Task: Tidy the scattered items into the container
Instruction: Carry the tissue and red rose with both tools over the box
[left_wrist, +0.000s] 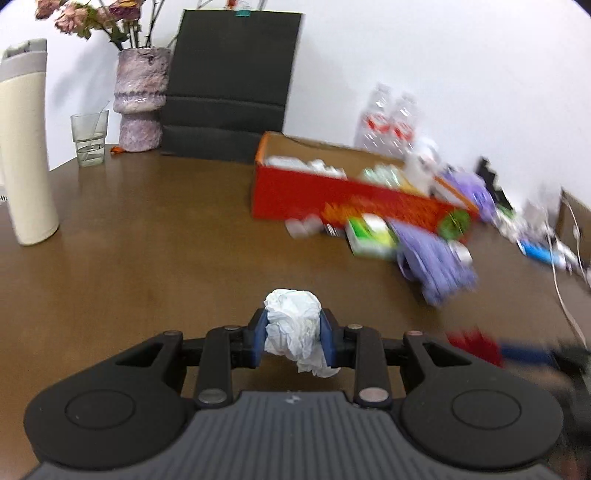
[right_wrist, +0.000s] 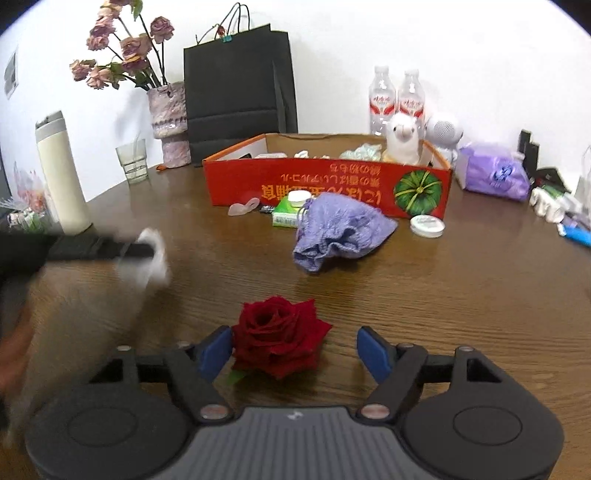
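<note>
Brown wooden table (right_wrist: 461, 295) against a white wall, red cardboard box (right_wrist: 328, 188) at the back.

The left gripper (left_wrist: 293, 334) pinches a crumpled white tissue (left_wrist: 293, 325) between its blue pads above the table. The right gripper (right_wrist: 294, 349) has its jaws wide around a red rose (right_wrist: 279, 334) lying on the wood, left pad touching the petals. A purple pouch (right_wrist: 341, 230) lies in front of the box.

Crumpled white tissue (left_wrist: 293, 325) pinched aloft; red rose (right_wrist: 279, 338) on table beside red box (right_wrist: 328, 182).
</note>
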